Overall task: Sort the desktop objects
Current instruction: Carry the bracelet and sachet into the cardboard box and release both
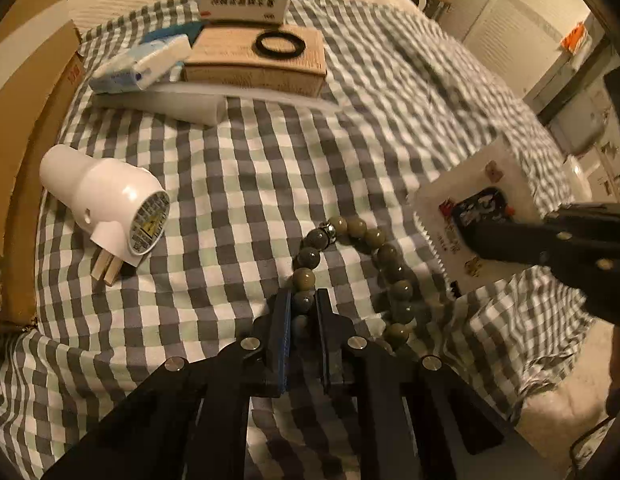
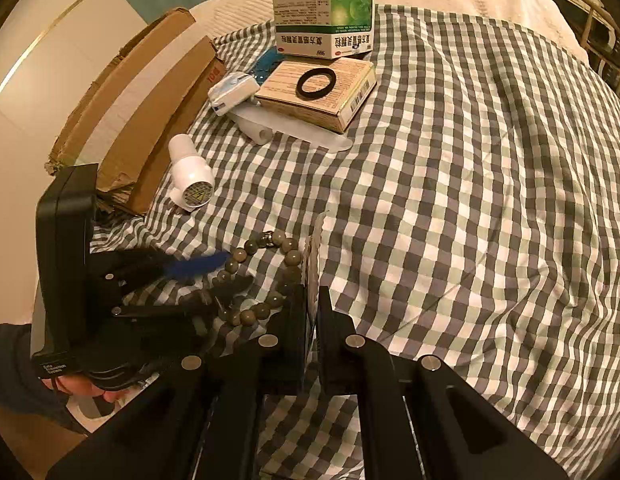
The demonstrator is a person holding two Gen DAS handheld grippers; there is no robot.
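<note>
1. Surface: a bed under a grey/white/green checked cloth (image 1: 246, 184), cream quilt behind at the top of both frames, flattened cardboard (image 2: 150, 120) along the left edge. Dim warm light, edges blurred.
2. Left tool (image 1: 303, 300), bottom centre of the left wrist view: jaws pressed in on the bead bracelet (image 1: 349, 264), one olive-grey bead pinched between the pads. The rest of the loop lies on the cloth just above and right of the tips.
3. Right tool (image 2: 311, 300), bottom centre of the right wrist view: jaws pressed together on the edge of a thin white sachet (image 1: 469, 216). In the left wrist view it sits centre right with a serrated edge, touching or overlapping the bracelet's right side.
4. Step, as I judge it: both picks made, neither item carried off yet. Sorting pile sits upper centre.
5. Next move calls for: lift each item clear separately. The sachet edge is against the beads, so they can drag each other. A one-bead grip may let the loop swing or slip.
6. Pile: tan box (image 2: 321, 92) with a black ring (image 2: 315, 83) on top, green-and-white medicine box (image 2: 323, 24) behind it, a white-and-blue object (image 2: 232, 94) to its left, and a white tube (image 2: 262, 128) in front.
7. White plug adapter (image 1: 106, 208), centre left, prongs toward the bottom of the frame.
8. Writing: Chinese lettering on the medicine box and red characters on the sachet, unreadable. Warning-triangle label on the adapter face. Barcode on the tan box. Red print on the cardboard, unreadable.
</note>
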